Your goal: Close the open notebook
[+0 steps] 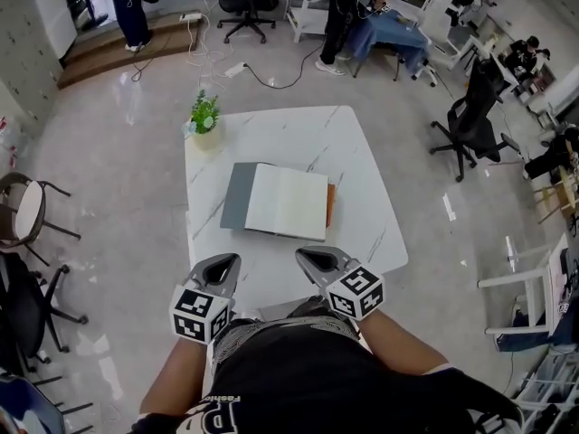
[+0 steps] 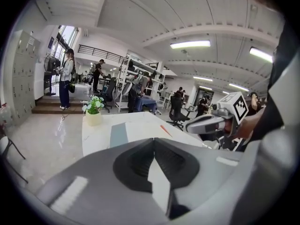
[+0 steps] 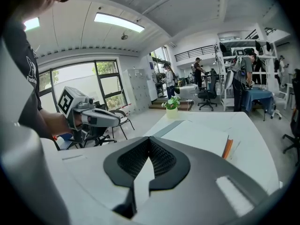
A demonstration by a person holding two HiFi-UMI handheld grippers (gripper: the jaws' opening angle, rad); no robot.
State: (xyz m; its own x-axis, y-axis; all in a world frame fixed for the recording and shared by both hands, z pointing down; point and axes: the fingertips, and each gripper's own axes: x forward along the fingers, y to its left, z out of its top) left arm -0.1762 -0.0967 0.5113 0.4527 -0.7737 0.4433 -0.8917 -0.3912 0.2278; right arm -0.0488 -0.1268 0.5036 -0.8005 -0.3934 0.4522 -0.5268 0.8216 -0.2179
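The open notebook (image 1: 285, 202) lies flat in the middle of the white marble table (image 1: 362, 152), white pages up, its grey cover (image 1: 237, 194) spread to the left. An orange pen (image 1: 331, 204) lies along its right edge. My left gripper (image 1: 220, 262) and right gripper (image 1: 308, 253) hover side by side over the table's near edge, short of the notebook, both shut and empty. The left gripper view shows its shut jaws (image 2: 153, 140) with the grey cover (image 2: 118, 134) beyond. In the right gripper view the jaws (image 3: 149, 139) are shut, with the pages (image 3: 197, 135) ahead.
A small potted plant (image 1: 204, 120) stands at the table's far left corner. Black office chairs (image 1: 470, 120) stand on the floor to the right, another chair (image 1: 27, 211) to the left. People stand and sit at the far side of the room.
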